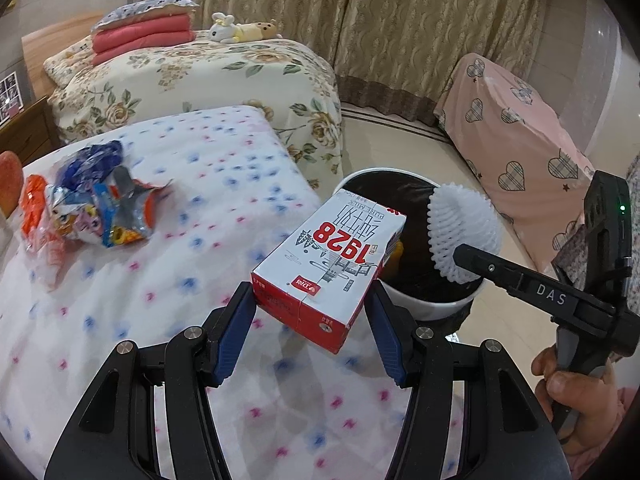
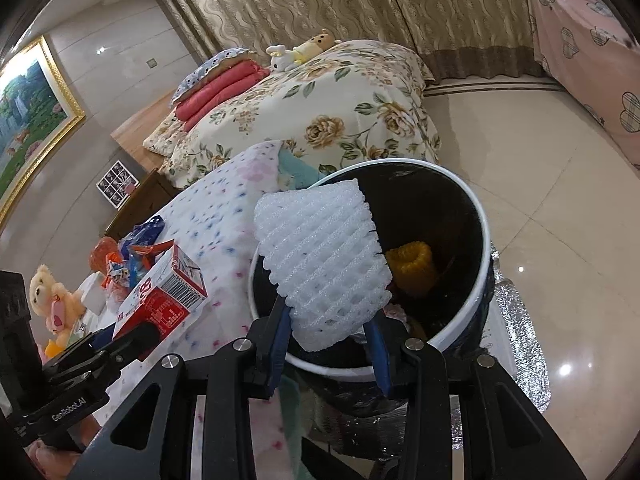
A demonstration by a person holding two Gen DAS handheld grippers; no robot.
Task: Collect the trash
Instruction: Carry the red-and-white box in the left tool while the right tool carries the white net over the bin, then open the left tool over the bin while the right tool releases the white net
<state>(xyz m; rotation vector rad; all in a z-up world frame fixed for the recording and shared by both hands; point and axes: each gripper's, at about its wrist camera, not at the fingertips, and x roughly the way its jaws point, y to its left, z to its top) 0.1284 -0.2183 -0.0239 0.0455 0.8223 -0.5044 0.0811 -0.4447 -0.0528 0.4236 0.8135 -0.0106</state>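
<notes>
My left gripper (image 1: pixel 310 304) is shut on a red and white milk carton (image 1: pixel 332 264) and holds it above the dotted bedspread, beside the bin; it also shows in the right wrist view (image 2: pixel 160 296). My right gripper (image 2: pixel 328 320) is shut on a white foam fruit net (image 2: pixel 324 256) and holds it over the bin's opening; the net also shows in the left wrist view (image 1: pixel 460 232). The white bin with a black liner (image 2: pixel 484 240) holds a yellow corn cob (image 2: pixel 412 268). Crumpled snack wrappers (image 1: pixel 96 204) lie on the bedspread at the left.
The dotted bedspread (image 1: pixel 180 280) covers the surface under the wrappers. A floral bed (image 1: pixel 224 80) with red folded blankets and plush toys stands behind. A pink heart-print cover (image 1: pixel 520 140) is at the right. A teddy bear (image 2: pixel 52 300) sits at the left. Tiled floor surrounds the bin.
</notes>
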